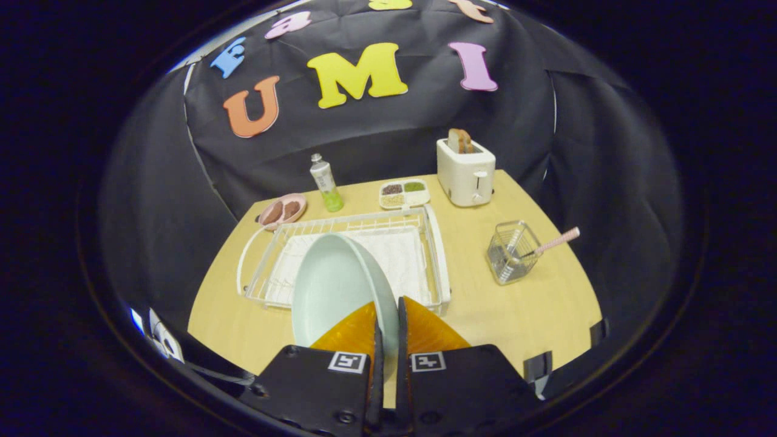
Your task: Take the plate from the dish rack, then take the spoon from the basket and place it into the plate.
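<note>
A pale green plate (334,285) stands on edge, tilted, held above the white wire dish rack (438,255). My gripper (387,325) is shut on the plate's rim, with one finger on each side of it. The plate hides the rack's near left part. To the right of the rack stands a small wire basket (511,254) on the wooden table (522,315). A spoon with a pink striped handle (555,241) leans out of the basket toward the right.
Behind the rack stand a pink dish with brown food (282,211), a small bottle (325,182), a divided tray of seeds (403,193) and a white toaster with bread (465,170). Bare table lies to the right of my fingers.
</note>
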